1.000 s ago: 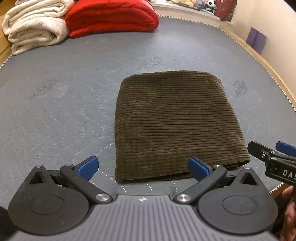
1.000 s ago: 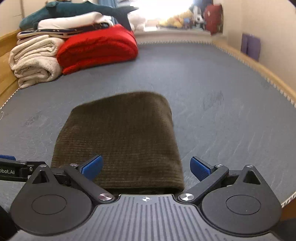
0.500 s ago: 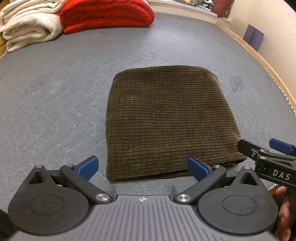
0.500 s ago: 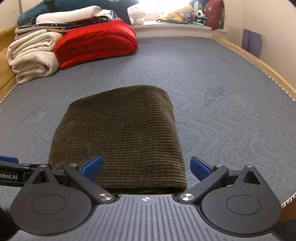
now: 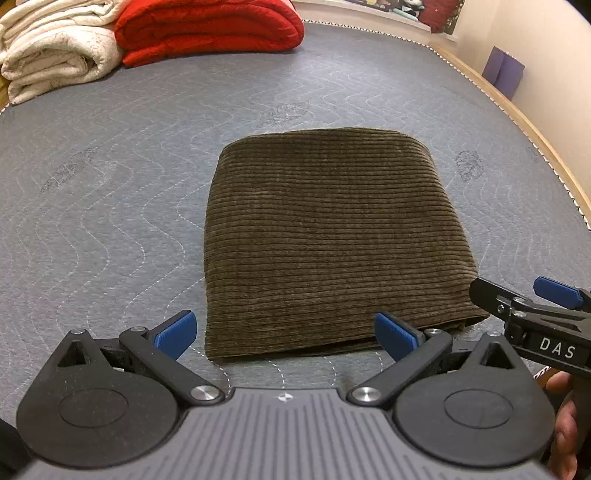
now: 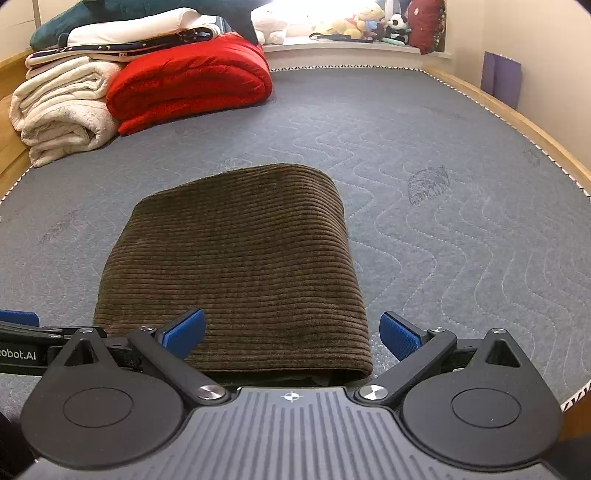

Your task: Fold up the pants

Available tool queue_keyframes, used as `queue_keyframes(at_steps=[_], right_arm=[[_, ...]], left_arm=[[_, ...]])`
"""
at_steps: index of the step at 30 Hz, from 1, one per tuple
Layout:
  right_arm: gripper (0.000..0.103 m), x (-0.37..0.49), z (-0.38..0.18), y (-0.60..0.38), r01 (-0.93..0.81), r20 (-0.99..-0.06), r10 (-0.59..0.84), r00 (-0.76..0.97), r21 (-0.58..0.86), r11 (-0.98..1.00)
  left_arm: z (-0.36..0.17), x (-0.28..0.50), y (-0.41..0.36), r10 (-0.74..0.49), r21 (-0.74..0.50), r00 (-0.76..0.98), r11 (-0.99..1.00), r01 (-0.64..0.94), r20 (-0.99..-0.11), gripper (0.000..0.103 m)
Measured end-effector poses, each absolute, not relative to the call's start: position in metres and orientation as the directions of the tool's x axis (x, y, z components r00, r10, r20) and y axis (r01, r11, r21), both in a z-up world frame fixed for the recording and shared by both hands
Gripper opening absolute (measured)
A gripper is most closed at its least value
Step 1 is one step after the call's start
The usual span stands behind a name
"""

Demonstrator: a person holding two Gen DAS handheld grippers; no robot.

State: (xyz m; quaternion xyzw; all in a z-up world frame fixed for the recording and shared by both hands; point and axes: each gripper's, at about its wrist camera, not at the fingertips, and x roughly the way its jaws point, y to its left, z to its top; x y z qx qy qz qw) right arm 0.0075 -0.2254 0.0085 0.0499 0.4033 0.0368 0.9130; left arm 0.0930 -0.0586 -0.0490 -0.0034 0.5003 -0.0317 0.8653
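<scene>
The dark olive corduroy pants lie folded into a neat rectangle on the grey quilted mattress; they also show in the right wrist view. My left gripper is open and empty, hovering just before the pants' near edge. My right gripper is open and empty over the near right corner of the pants. The right gripper also shows at the right edge of the left wrist view. The left gripper's finger shows at the left edge of the right wrist view.
A folded red blanket and cream blankets are stacked at the far left of the mattress. A wooden bed rail runs along the right. Stuffed toys sit on the far ledge. A purple item leans on the wall.
Both grippers have drawn back and lifted slightly from the folded pants. The pants lie still. Both grippers stay open.
</scene>
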Motion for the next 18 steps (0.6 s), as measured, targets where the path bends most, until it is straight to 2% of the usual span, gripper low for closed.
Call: queue_keyframes(at_steps=[18], right_arm=[[0.1, 0.0072, 0.0073, -0.2238, -0.031, -0.733, 0.108, 0.671, 0.119, 0.992]], left_arm=[[-0.0458, 0.0922, -0.0566, -0.073, -0.049, 0.503, 0.997, 0.061, -0.861, 0.103]])
